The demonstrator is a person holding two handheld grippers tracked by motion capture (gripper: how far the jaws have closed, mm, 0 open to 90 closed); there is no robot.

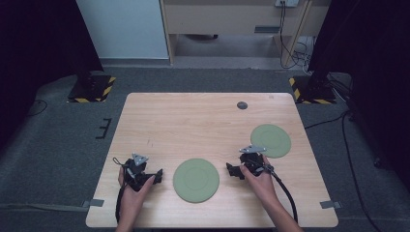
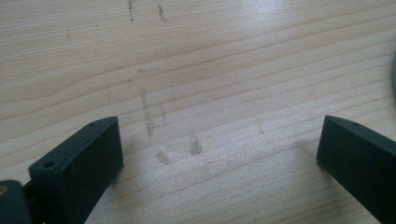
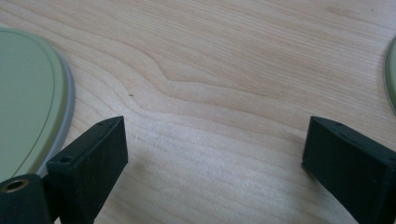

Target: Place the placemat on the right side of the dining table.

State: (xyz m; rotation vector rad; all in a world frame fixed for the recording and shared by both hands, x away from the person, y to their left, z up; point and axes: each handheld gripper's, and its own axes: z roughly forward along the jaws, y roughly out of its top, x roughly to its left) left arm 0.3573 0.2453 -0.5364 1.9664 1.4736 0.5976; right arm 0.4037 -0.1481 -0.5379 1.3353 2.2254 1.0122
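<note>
Two flat green plates lie on the wooden table [image 1: 193,121]. The near plate [image 1: 196,180] sits at the front centre, and the far plate [image 1: 270,140] is further back on the right. My left gripper [image 1: 145,175] rests left of the near plate, held in a hand; in its own view the left gripper [image 2: 219,149] stands open over bare, scuffed wood. My right gripper [image 1: 241,166] sits between the two plates. In the right gripper view the right gripper [image 3: 215,149] is open over bare wood, with the near plate [image 3: 28,102] at the left and the far plate's rim [image 3: 391,77] at the right edge.
A small dark round disc [image 1: 242,105] is set in the table near its far edge. Grey tape tabs [image 1: 95,203] mark the front corners. Beyond the table are grey carpet, black stand bases with hazard stripes [image 1: 92,89] and cables [image 1: 290,48].
</note>
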